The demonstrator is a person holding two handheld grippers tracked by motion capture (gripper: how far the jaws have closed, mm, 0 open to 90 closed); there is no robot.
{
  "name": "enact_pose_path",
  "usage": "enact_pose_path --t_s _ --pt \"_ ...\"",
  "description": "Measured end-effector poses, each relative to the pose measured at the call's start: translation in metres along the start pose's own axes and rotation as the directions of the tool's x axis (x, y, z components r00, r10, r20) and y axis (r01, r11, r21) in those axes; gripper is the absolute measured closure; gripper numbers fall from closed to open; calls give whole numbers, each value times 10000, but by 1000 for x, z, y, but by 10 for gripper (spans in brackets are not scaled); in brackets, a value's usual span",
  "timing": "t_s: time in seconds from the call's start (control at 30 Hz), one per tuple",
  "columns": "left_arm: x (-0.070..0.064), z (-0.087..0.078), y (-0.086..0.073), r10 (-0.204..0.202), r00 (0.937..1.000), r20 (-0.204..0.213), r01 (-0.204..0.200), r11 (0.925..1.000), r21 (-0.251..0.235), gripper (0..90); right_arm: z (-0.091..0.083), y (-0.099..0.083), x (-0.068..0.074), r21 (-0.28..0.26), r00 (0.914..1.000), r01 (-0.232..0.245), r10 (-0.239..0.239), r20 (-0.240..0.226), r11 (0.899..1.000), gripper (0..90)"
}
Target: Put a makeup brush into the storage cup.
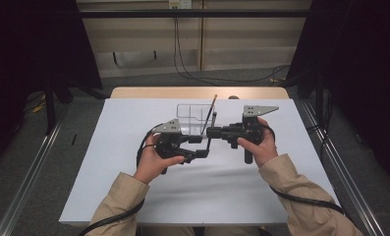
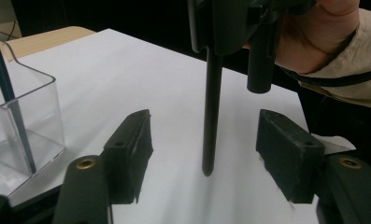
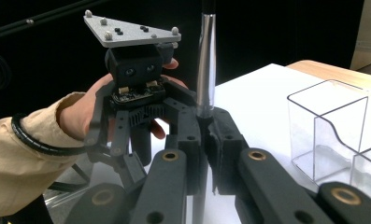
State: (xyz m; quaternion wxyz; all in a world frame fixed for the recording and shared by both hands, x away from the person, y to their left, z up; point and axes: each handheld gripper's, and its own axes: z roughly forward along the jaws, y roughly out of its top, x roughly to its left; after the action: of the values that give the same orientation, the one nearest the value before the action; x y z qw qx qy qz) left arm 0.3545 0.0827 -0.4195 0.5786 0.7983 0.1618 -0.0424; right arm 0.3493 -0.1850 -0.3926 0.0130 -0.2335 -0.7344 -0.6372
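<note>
1. Black and slim, the pen (image 2: pixel 211 112) hangs upright from the right gripper (image 3: pixel 206 135), whose jaws are clenched on its barrel. Held vertical like this, it looks ready to go tip-first into a holder, or to be handed across.
2. The left gripper (image 2: pixel 204 154) is released, its jaws spread wide to either side of the pen's lower end without touching it. My guess is that it waits to take or steady the pen.
3. In the high view the pen (image 1: pixel 208 142) sits between the two grippers, above the white mat (image 1: pixel 109 162), just in front of the clear box (image 1: pixel 190 115).
4. That box already holds a brush (image 1: pixel 210 114) with a gold end, leaning against a wall; a likely home for the pen too.
5. The pen itself: a matte black lower shaft with a rounded tip, and a shiny silver section (image 3: pixel 206 65) above the right jaws. Its top end is out of sight.
</note>
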Motion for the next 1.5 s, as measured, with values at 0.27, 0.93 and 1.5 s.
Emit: enact_pose_path --t_s 0.27,0.93,1.5 --pt "1 -11 -2 -88 9996 -277 81 9996 -266 222 -1 0 0 36 10000 84 -84 43 10000 841" --pt "6 -40 -12 -317 9952 -921 249 9969 -741 33 -2 -1 -1 78 9997 219 -220 91 9997 841" --pt "6 -57 -18 -190 9926 -1197 94 9967 -807 2 -4 -1 -1 91 9992 355 -357 176 9993 841"
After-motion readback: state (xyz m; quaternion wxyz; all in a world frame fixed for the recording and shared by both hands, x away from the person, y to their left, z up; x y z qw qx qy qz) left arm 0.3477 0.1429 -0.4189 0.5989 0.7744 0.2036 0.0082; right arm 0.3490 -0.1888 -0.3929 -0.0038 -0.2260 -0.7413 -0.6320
